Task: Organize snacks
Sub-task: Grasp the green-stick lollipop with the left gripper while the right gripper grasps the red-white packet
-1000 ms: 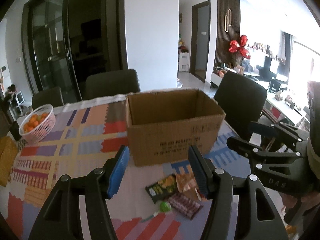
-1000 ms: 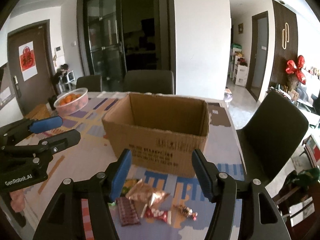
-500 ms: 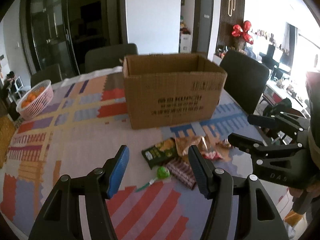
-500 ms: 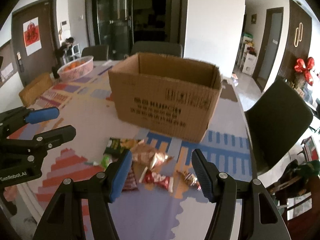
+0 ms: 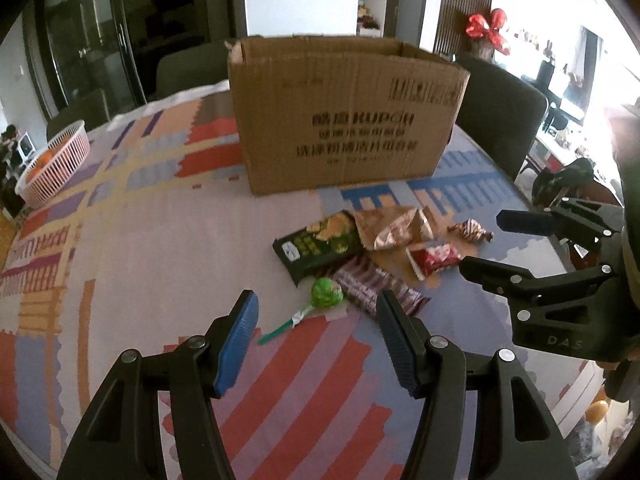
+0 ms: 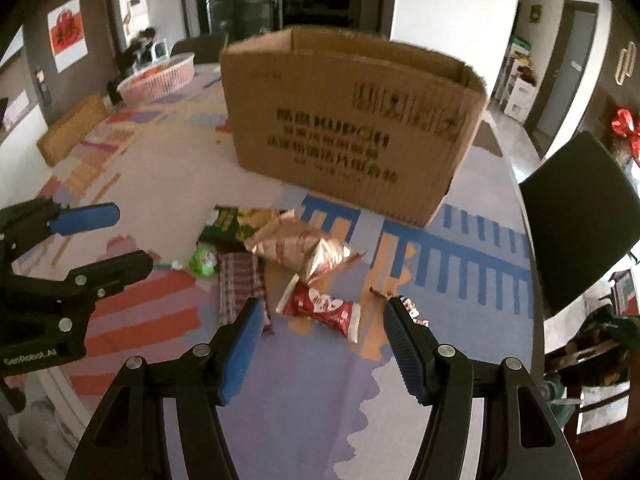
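Observation:
An open cardboard box [image 5: 344, 120] [image 6: 352, 120] stands on the patterned tablecloth. Before it lies a pile of snacks: a green packet [image 5: 316, 246] [image 6: 232, 224], a gold foil bag [image 5: 392, 226] [image 6: 304, 248], a red packet [image 5: 434, 258] [image 6: 324, 308], a striped brown bar [image 5: 372, 284] [image 6: 240, 280], a green lollipop [image 5: 326, 294] [image 6: 204, 258] and a small wrapped candy [image 5: 470, 230] [image 6: 412, 308]. My left gripper [image 5: 316, 320] [image 6: 100, 240] is open above the lollipop. My right gripper [image 6: 320, 320] [image 5: 492, 244] is open above the red packet. Both are empty.
A pink basket of oranges [image 5: 52, 160] [image 6: 160, 76] sits at the table's far left. Dark chairs [image 5: 500, 120] [image 6: 576, 216] stand around the table. The table edge [image 6: 536, 320] runs close on the right.
Both grippers have dropped lower and moved closer to the snack pile; the box now looms higher in both views. Both stay open.

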A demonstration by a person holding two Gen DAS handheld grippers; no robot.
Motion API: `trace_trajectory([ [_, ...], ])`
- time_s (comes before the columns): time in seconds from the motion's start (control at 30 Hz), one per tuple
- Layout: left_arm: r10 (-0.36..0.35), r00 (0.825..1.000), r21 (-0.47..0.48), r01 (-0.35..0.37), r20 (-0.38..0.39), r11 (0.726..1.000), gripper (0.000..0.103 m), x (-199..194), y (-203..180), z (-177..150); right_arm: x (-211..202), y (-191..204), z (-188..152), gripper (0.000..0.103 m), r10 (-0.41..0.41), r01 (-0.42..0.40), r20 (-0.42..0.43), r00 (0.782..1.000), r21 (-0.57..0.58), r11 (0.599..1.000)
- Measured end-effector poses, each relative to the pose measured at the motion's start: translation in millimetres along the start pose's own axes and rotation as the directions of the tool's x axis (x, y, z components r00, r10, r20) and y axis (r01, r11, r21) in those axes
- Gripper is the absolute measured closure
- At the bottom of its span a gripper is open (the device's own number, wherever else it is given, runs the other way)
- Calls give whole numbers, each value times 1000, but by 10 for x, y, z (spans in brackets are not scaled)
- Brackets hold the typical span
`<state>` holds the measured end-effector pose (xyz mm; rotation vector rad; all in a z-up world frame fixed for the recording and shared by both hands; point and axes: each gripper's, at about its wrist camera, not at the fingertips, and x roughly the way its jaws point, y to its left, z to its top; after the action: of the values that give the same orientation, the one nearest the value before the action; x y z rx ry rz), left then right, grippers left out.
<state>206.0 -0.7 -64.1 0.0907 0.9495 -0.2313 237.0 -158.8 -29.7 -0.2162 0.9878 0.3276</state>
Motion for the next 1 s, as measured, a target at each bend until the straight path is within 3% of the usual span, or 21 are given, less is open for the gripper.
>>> trace_trajectory([
  [0.47,-13,994,-10,12,-105,1000,43,469,86,-36,463,43,-21,40,-20,6,-141,990,-101,995],
  [1.0,-91,983,-68,82,-158,994,56,780,111,63,682,-16,119,41,3,-26,-171,985,-132,991],
])
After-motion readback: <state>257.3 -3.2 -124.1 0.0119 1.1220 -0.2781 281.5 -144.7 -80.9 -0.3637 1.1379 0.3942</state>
